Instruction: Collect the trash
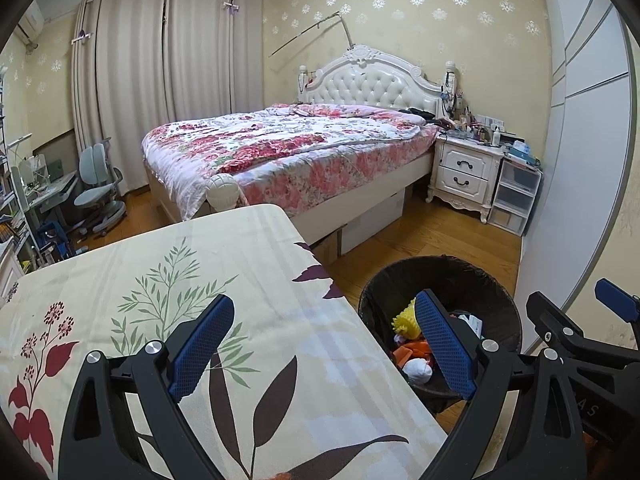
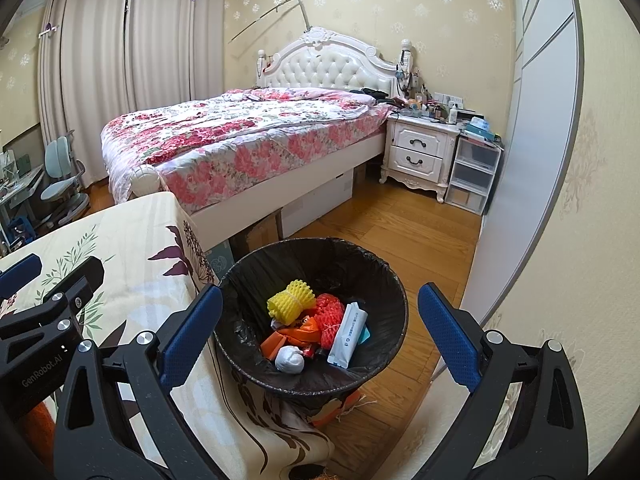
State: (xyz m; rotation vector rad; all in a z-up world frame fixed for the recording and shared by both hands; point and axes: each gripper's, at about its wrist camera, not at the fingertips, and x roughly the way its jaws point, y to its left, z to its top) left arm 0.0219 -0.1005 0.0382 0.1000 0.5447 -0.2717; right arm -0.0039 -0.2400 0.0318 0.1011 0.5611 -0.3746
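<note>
Left gripper: fingers spread wide, nothing between them, held over the near right edge of the table, which is draped in a cream cloth with leaf and flower print. Right blue finger pad overlaps the bin and hides part of its contents in the left wrist view. Right gripper: fingers likewise wide apart and empty, poised above the bin, which stands on the wooden floor just beside the table's right edge. Bin lined with a black bag; near rim partly cut off behind the gripper frame in both views. Trash lying inside on the bottom: yellow foam net, red foam net, white wrapper with small print leaning against the inner wall, white crumpled wad, orange scraps. Print on the wrapper too small to read. A bluish piece beside the wrapper and dark bits under the pile not identifiable. Orange-and-brown item at the foot of the bin, mostly hidden under the rim, nature unclear. Table top bare where visible; near portion masked by the gripper bodies. Behind: bed with floral cover, cardboard boxes half hidden beneath the frame, nightstand crowded with small items too fine to distinguish, clear drawer unit beside it. Frame corners blacked out by the lens housing.
</note>
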